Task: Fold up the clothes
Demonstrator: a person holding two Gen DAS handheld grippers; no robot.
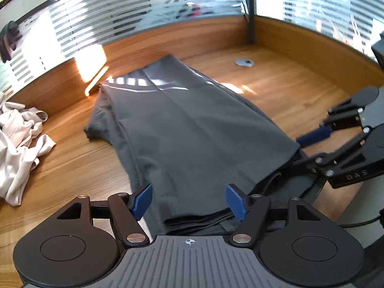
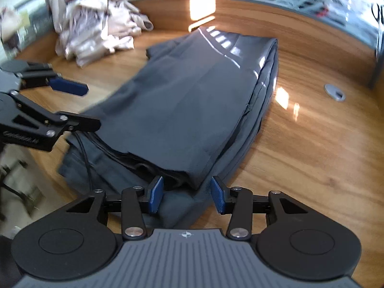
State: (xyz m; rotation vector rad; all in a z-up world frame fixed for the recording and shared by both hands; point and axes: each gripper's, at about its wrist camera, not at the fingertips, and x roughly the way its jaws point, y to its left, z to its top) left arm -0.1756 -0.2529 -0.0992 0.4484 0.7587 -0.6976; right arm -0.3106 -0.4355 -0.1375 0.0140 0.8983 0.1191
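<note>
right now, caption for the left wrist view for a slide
Open left gripper above the near edge of a folded dark grey garment on a wooden desk.

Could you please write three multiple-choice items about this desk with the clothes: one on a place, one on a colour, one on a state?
1. Where does the pale heap of clothes lie, as the right wrist view shows it?
A. on top of the folded garment
B. on the desk, to the far left of the folded garment
C. between the right gripper's jaws

2. What colour is the folded garment?
A. dark grey
B. red
C. white

3. How do the jaws of the left gripper stand?
A. shut tight on the cloth
B. out of view
C. apart, pressing on nothing

Answers:
1 B, the heap sits apart on the wooden desk.
2 A, its cloth is dark grey throughout.
3 C, a clear gap shows between the blue pads.
</note>
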